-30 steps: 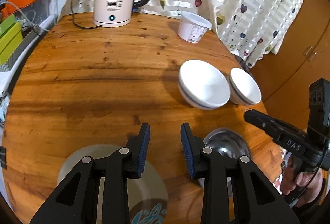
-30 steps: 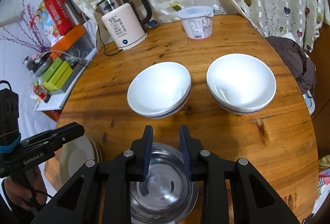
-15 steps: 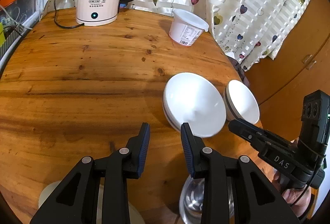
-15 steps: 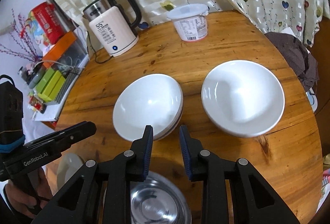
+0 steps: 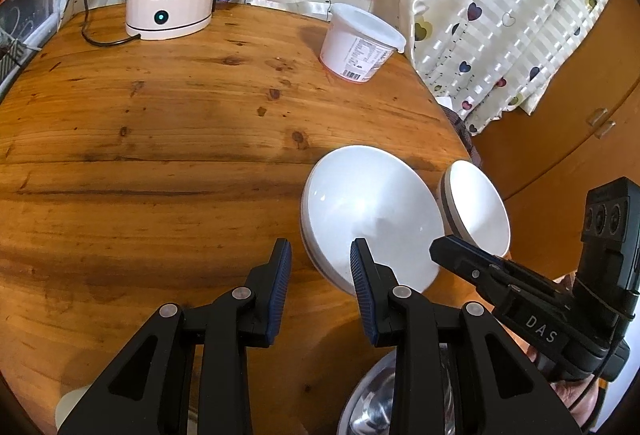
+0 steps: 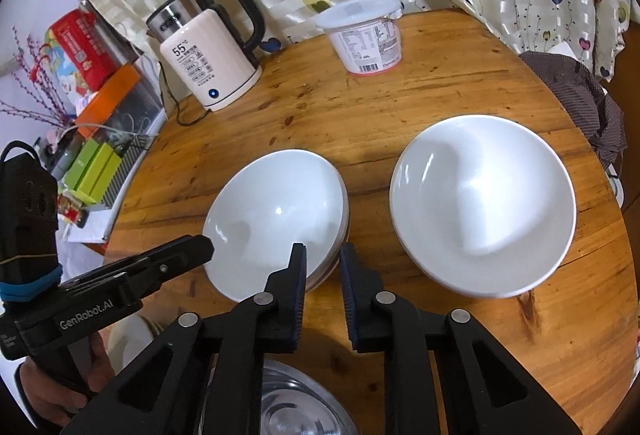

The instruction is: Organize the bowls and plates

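Right wrist view shows your right gripper [image 6: 323, 267], jaws just narrowed and empty, astride the near rim of the left white bowl [image 6: 276, 223] at lower centre; seat deeper before clamping.

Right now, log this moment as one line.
left gripper: open, empty, by left white bowl | right gripper: open, jaws just narrowed, empty | right white bowl: untouched

2 white bowls [image 6: 276, 219] on wooden table [image 6: 400, 115]

Two bowls [image 6: 276, 219] crowd the right; table [image 5: 140, 155] left bare.
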Demonstrator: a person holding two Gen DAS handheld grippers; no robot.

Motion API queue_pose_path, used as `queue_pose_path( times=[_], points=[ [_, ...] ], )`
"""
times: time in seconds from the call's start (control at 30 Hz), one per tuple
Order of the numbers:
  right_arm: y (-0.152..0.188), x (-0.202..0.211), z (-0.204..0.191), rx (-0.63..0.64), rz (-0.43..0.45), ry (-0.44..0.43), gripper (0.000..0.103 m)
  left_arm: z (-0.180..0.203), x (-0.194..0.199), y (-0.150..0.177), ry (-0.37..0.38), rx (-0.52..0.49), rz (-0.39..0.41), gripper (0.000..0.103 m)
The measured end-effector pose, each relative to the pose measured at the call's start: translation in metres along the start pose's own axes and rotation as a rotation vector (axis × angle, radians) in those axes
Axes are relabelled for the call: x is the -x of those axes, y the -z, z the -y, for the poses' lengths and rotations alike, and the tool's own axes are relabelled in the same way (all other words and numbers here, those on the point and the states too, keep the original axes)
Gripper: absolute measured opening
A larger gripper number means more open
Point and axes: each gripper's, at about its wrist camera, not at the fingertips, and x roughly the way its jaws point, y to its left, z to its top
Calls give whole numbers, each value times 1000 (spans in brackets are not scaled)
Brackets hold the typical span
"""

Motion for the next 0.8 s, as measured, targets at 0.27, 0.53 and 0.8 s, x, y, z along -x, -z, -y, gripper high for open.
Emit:
queue_pose_path(
  times=[0.27,0.53,0.8],
  points=[
    [-2,-2,0,0,3,-1,15,1,-10,-3,-2,-9,-9,19],
    [-6,-2,0,14,9,6,15,1,-10,-4,-5,-12,-8,19],
    [-4,6,-5,23,21,5,15,5,-1,-3,-8,-23,9,19]
  ],
)
